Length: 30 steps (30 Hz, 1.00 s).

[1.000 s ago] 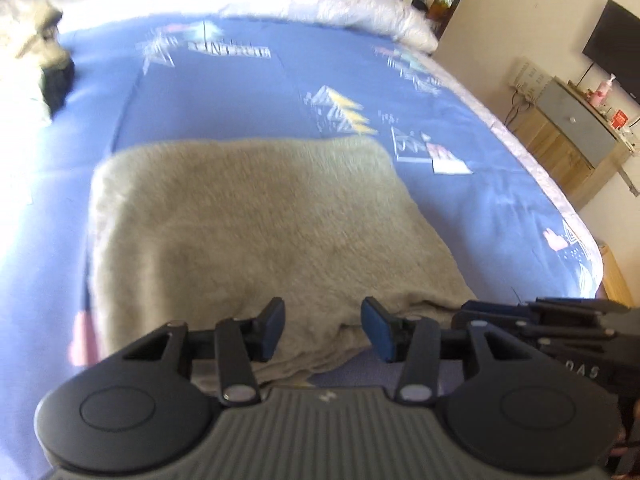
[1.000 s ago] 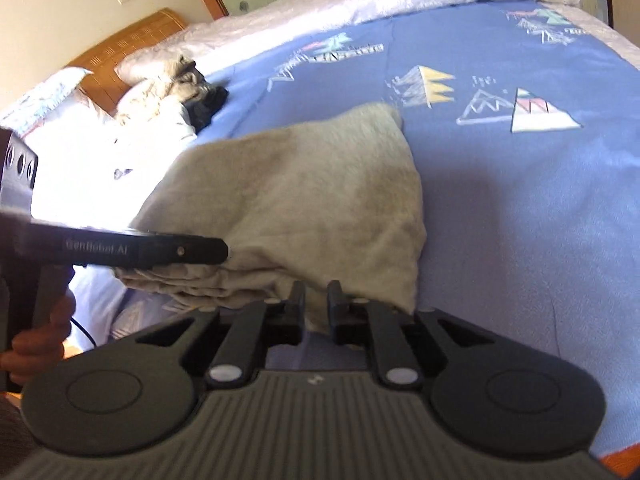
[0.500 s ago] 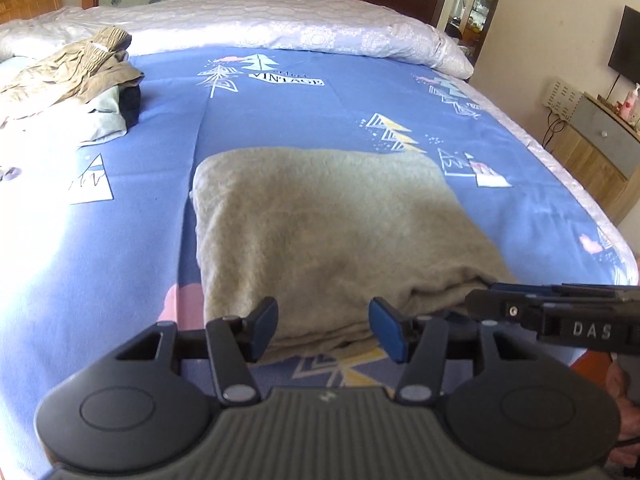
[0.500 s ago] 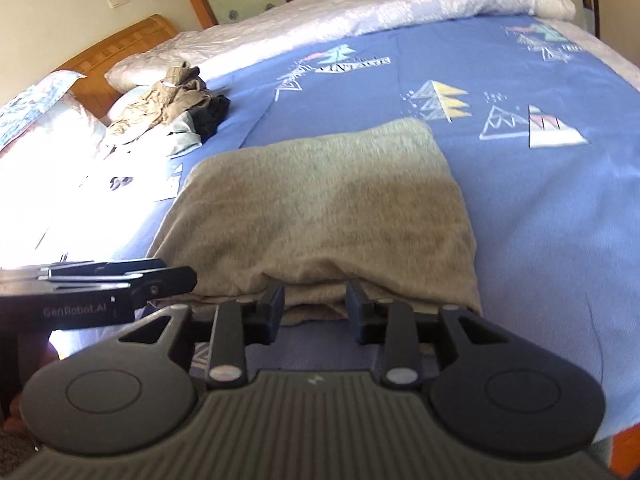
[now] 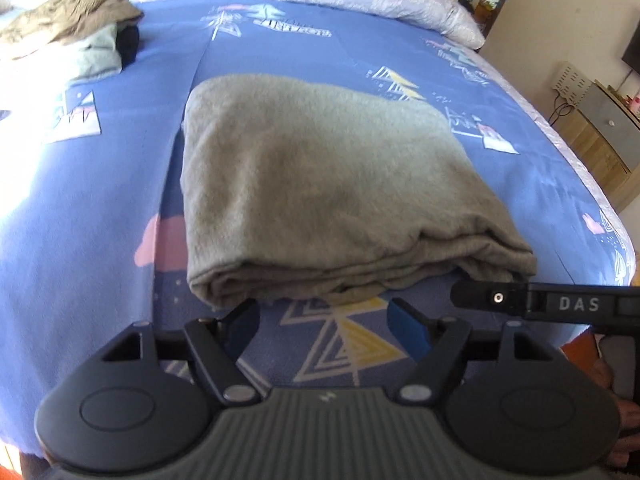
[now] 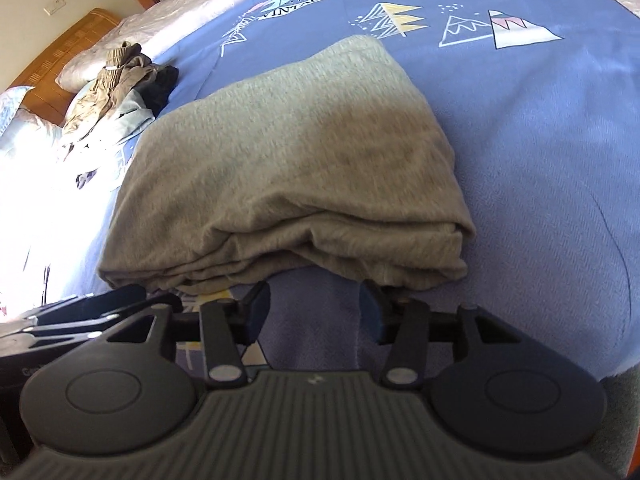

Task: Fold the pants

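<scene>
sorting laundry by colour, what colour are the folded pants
Grey-beige folded pants, clearest in the left wrist view.

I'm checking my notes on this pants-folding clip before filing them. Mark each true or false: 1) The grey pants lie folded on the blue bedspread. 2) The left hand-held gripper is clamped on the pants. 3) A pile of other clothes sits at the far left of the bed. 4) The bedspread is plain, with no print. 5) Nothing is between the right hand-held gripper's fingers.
1) True: the pants lie folded on the bedspread.
2) False: the left hand-held gripper is opening, with only bedspread between its fingers.
3) True: the pile lies there.
4) False: it is printed with triangles and lettering.
5) True: the right hand-held gripper is opening, empty.
</scene>
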Each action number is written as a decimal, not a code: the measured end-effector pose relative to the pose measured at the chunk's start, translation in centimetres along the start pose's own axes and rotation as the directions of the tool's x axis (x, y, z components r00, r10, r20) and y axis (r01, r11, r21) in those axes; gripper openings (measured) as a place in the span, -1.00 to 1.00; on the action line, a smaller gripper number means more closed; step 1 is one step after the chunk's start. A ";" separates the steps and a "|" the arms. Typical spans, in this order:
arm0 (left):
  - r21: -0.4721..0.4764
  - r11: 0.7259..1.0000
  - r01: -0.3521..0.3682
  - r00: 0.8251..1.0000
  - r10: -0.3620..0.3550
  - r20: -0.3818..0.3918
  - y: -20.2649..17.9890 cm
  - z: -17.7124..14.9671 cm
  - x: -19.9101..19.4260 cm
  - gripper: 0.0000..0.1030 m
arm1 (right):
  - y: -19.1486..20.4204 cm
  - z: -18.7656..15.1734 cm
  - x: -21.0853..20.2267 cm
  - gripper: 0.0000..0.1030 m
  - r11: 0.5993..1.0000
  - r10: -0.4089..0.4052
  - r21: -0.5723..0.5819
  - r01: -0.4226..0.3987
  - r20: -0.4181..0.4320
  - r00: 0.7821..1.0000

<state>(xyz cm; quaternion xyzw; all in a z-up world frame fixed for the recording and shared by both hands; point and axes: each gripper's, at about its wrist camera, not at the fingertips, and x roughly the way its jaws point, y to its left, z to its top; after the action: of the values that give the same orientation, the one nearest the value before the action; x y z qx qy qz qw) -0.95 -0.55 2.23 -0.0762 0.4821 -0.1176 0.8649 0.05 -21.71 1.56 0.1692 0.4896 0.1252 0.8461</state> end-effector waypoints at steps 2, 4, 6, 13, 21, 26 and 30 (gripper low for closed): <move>-0.011 1.000 0.000 1.000 0.000 -0.011 0.2 -0.1 0.2 0.43 | 0.0 0.0 0.0 0.03 1.000 0.003 -0.001 -0.003 0.000 1.000; -0.011 1.000 -0.007 1.000 0.007 -0.017 0.2 -0.2 0.3 0.58 | -0.2 0.0 0.0 0.06 1.000 0.007 -0.001 -0.007 -0.002 1.000; -0.011 1.000 -0.010 1.000 0.010 -0.014 0.2 -0.2 0.3 0.78 | -0.2 0.1 0.0 0.08 1.000 0.011 -0.004 -0.011 -0.004 1.000; -0.028 0.999 -0.021 0.999 0.020 -0.025 0.5 -0.3 0.3 0.99 | -0.2 0.2 0.2 0.22 0.999 0.025 -0.021 -0.025 -0.009 1.000; -0.074 0.997 -0.007 1.000 0.007 -0.002 1.2 -0.5 -0.8 1.00 | -0.3 0.1 0.1 0.26 0.999 0.040 -0.010 -0.040 -0.004 0.999; -0.061 0.998 0.018 0.999 -0.017 0.028 1.2 -0.5 -2.0 1.00 | -0.3 0.1 0.1 0.33 0.999 0.051 -0.013 -0.051 -0.003 0.999; -0.034 0.999 -0.018 0.998 0.021 0.065 0.5 -0.4 -2.8 1.00 | -0.3 0.1 0.2 0.40 0.998 0.056 -0.023 -0.056 -0.005 0.998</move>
<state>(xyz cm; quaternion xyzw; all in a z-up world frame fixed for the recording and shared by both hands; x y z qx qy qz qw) -2.66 0.68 4.14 -0.0895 0.4561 -0.0986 0.8799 0.25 -21.91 1.35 0.1727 0.4850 0.1552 0.8431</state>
